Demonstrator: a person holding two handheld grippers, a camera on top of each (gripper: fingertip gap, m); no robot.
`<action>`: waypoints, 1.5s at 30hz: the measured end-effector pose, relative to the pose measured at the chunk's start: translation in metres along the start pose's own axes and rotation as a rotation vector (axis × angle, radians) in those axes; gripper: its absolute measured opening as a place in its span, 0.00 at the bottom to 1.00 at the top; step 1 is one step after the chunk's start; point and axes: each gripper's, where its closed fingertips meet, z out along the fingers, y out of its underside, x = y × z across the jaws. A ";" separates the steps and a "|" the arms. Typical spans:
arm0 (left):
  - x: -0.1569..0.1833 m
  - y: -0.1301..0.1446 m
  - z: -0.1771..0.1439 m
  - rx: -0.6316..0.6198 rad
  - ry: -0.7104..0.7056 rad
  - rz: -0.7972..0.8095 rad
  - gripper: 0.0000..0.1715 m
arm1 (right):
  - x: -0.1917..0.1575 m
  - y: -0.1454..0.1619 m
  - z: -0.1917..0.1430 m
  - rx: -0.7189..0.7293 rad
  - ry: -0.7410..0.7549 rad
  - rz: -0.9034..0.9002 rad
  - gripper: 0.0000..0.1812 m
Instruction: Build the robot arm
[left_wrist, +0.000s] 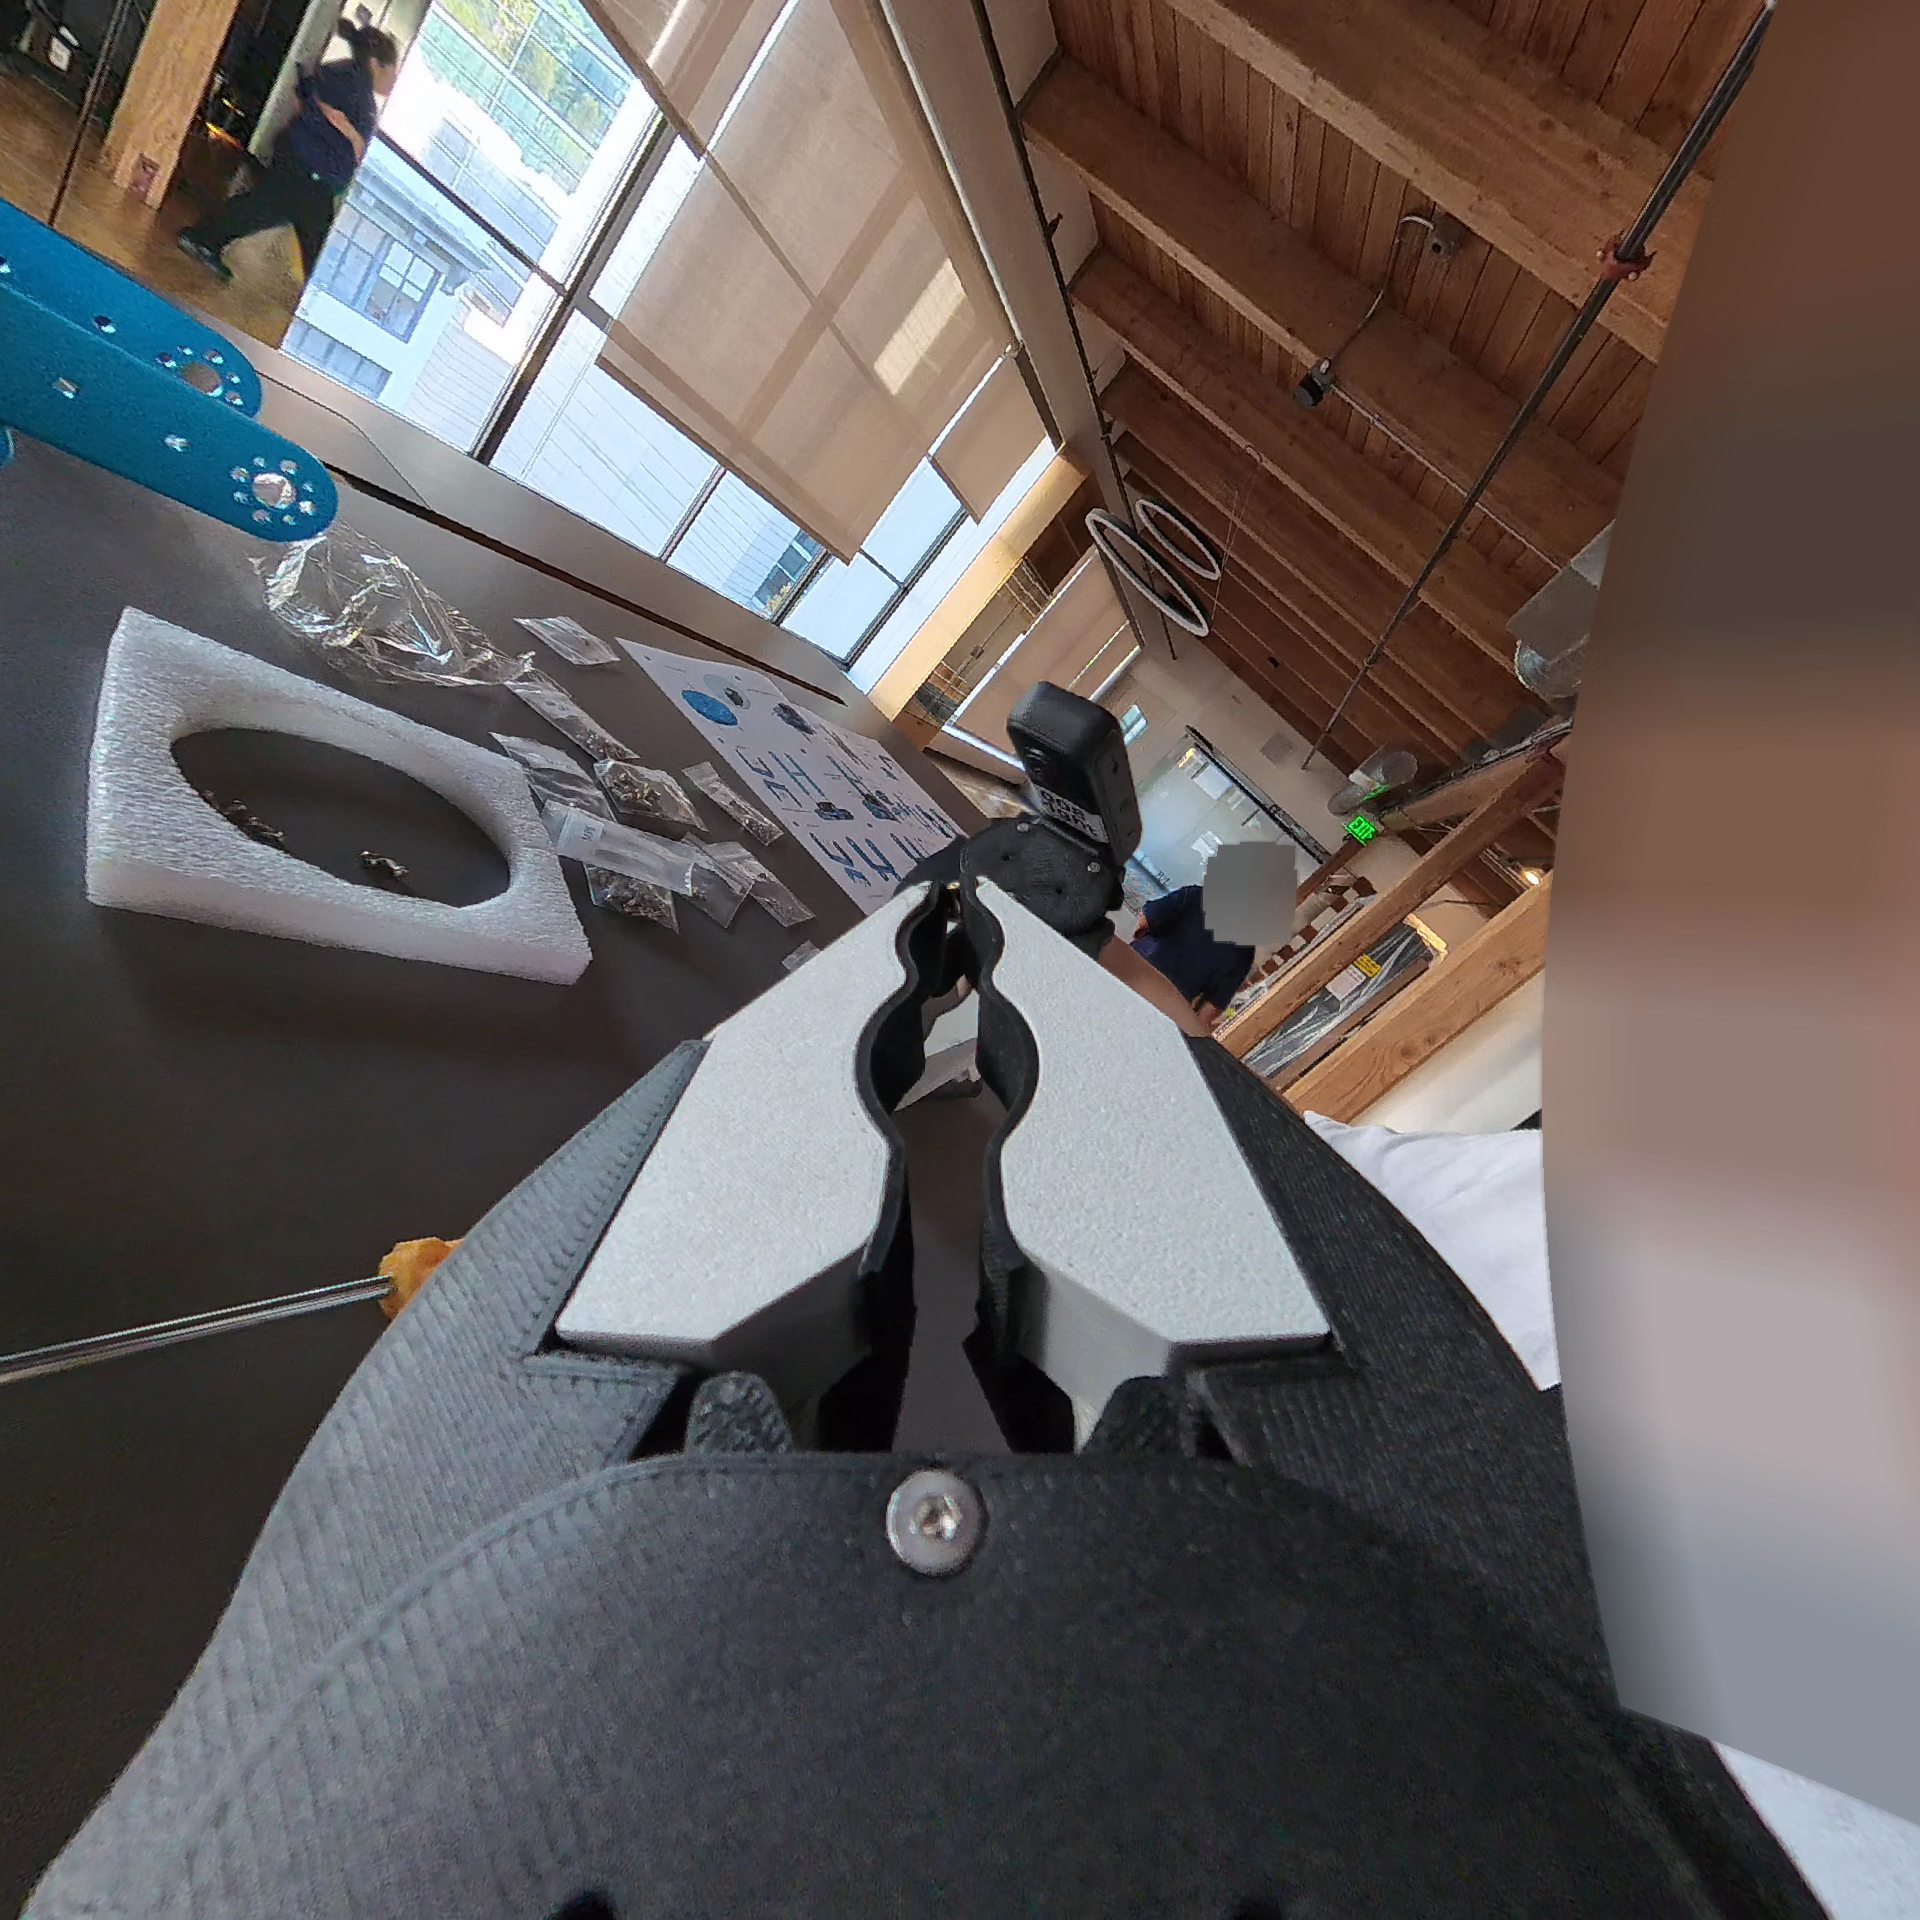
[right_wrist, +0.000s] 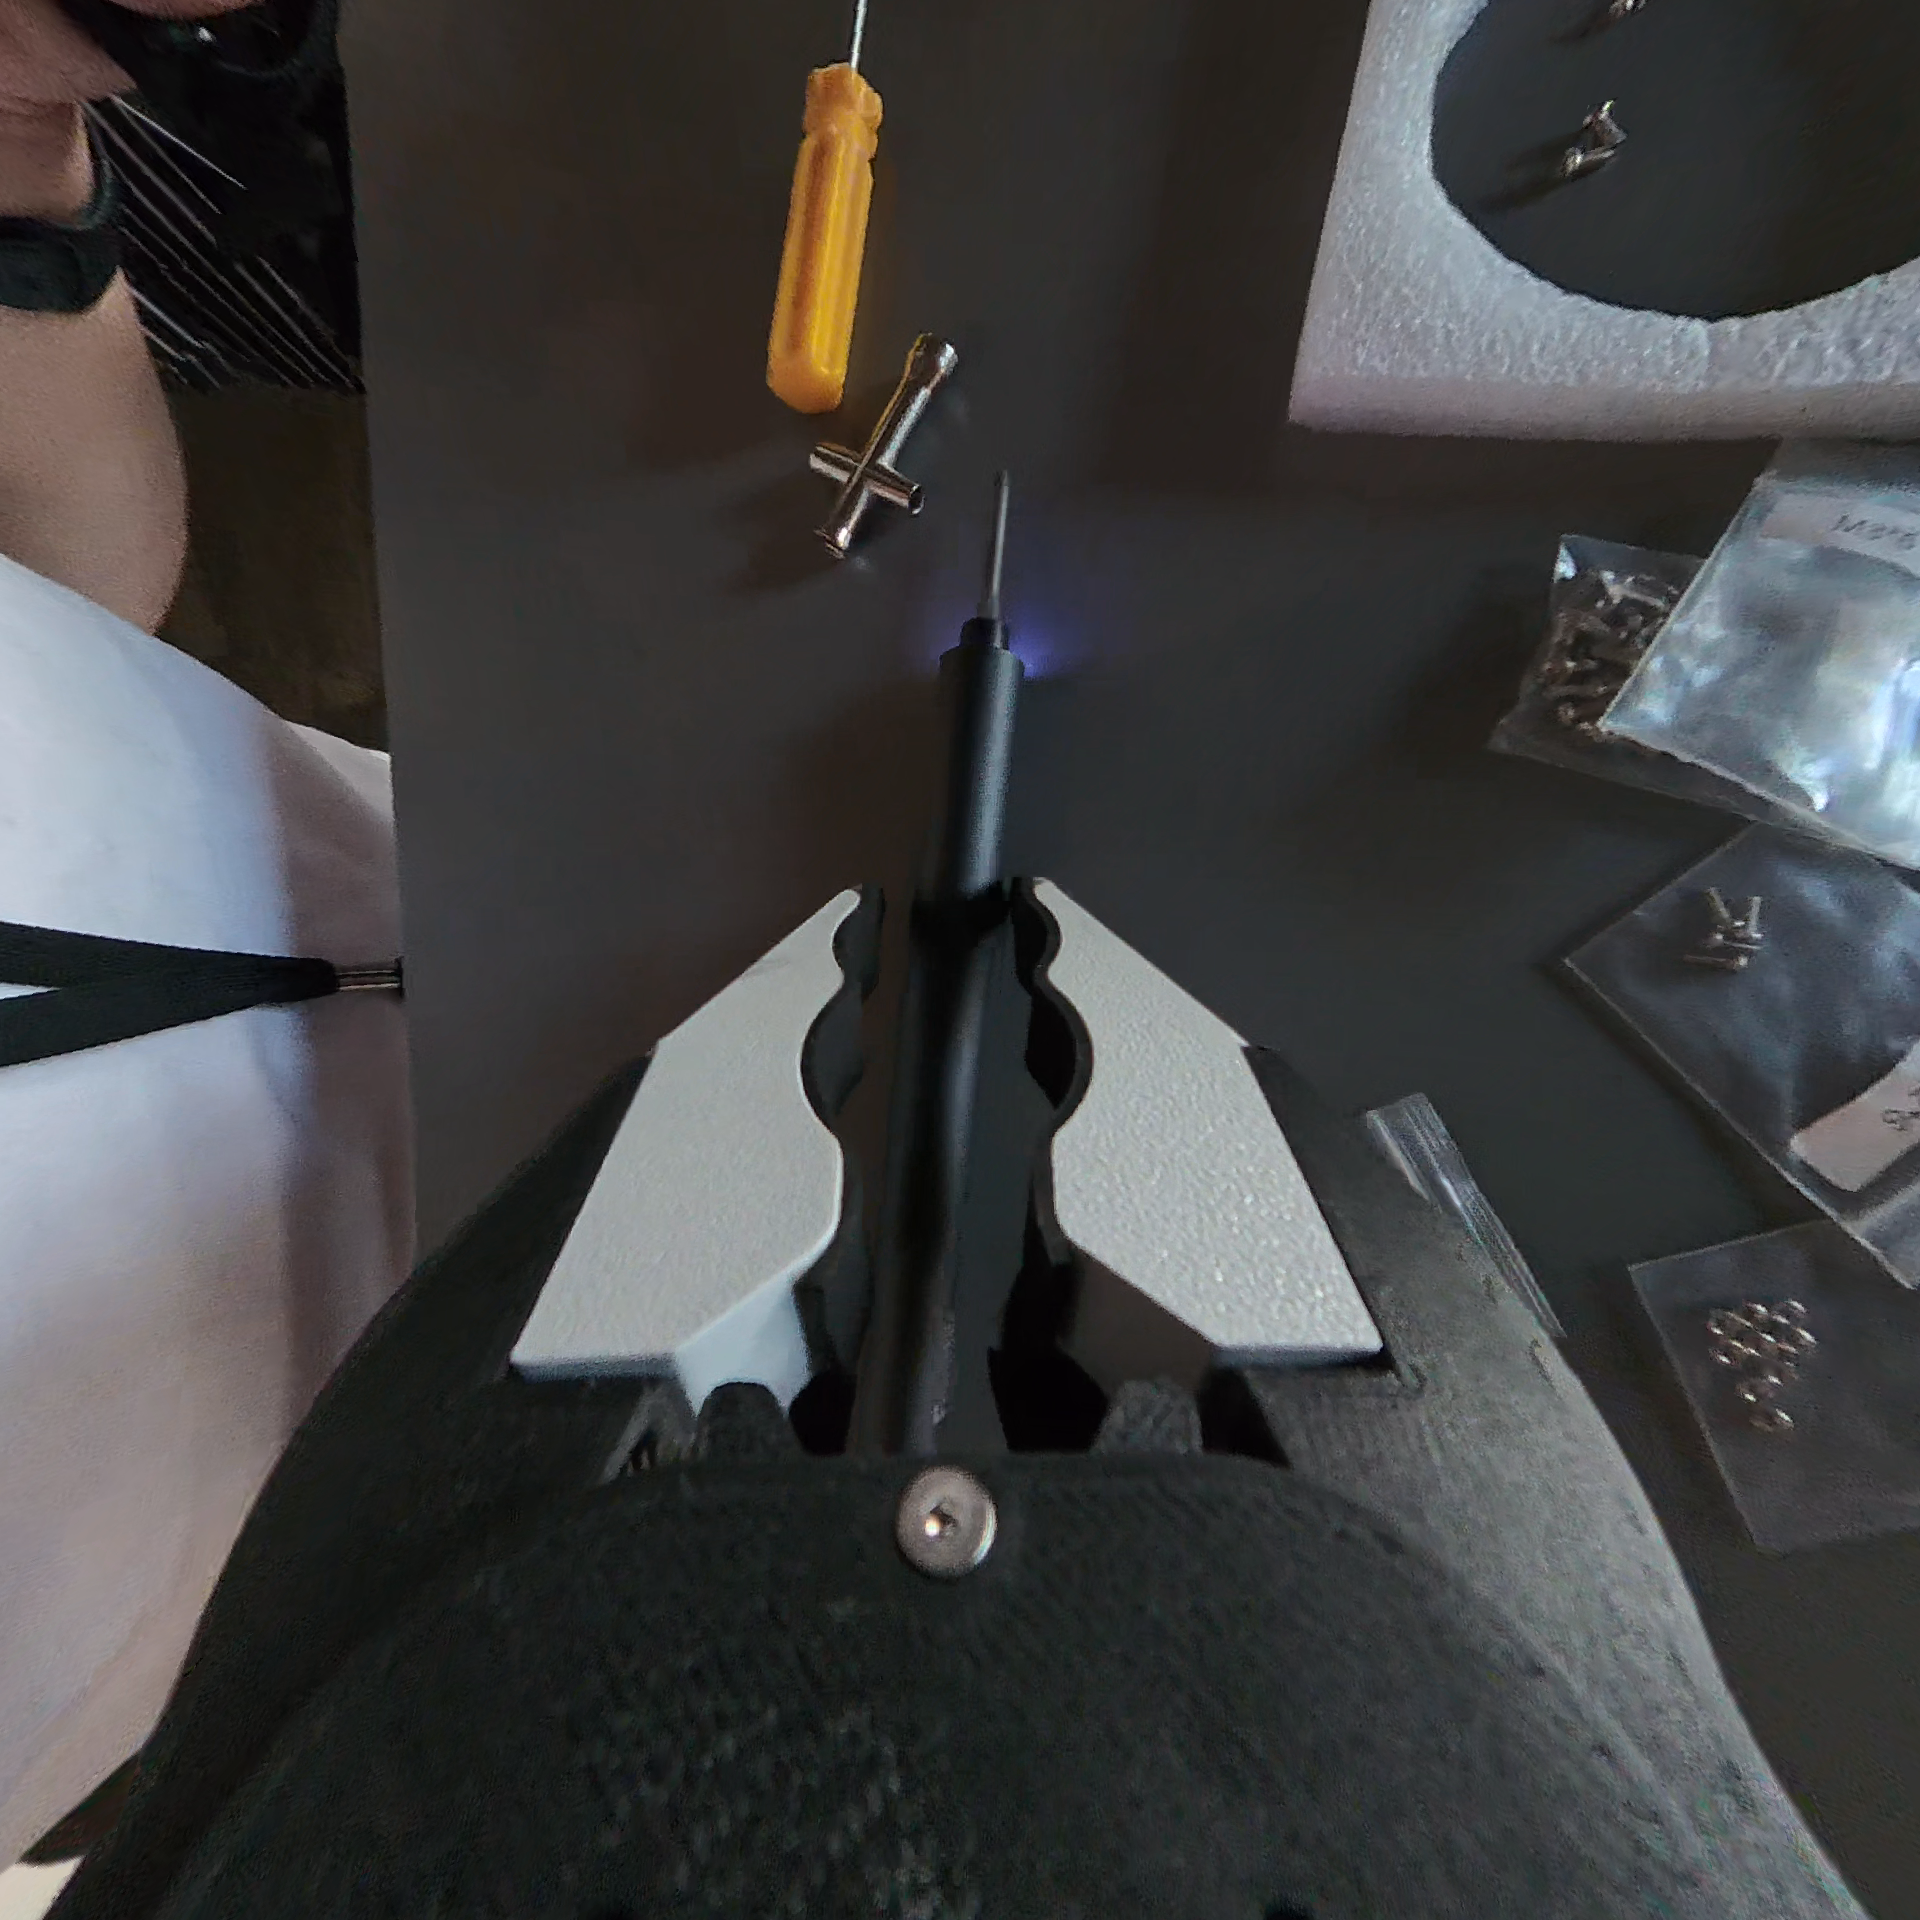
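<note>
My right gripper (right_wrist: 951, 904) is shut on a black pen-shaped powered screwdriver (right_wrist: 977, 748). Its thin bit (right_wrist: 1001, 530) points forward over the dark table (right_wrist: 623, 727), with a bluish glow at its nose. Just beyond the bit lie a metal cross-shaped socket wrench (right_wrist: 883, 447) and a yellow-handled screwdriver (right_wrist: 826, 239). My left gripper (left_wrist: 951, 904) is raised and tilted, its jaws close together with nothing seen between them. The right gripper with its camera (left_wrist: 1070, 800) shows just past its tips. The yellow screwdriver's handle end (left_wrist: 416, 1262) peeks out at the left.
A white foam frame (left_wrist: 312, 800) with loose screws in its hole lies on the table, also in the right wrist view (right_wrist: 1455, 312). Several small bags of hardware (right_wrist: 1766, 675) lie at the right. Blue metal brackets (left_wrist: 156, 416), crumpled plastic (left_wrist: 384, 613) and a printed sheet (left_wrist: 821, 790) lie farther off. The tips of one gripper are about 20 cm away from the tips of the other. The metal cross-shaped socket wrench (right_wrist: 883, 447) lies around 9 cm away from my right fingertips.
</note>
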 end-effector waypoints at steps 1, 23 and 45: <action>0.000 0.000 0.000 0.000 0.000 0.001 0.00 | 0.000 -0.001 0.000 0.016 -0.018 0.015 0.14; -0.003 0.003 0.001 0.007 0.000 -0.014 0.00 | 0.003 0.001 0.002 -0.033 0.086 -0.063 0.10; -0.034 0.000 0.011 0.060 0.019 -0.206 0.00 | -0.048 -0.041 -0.007 0.274 -0.202 0.206 0.09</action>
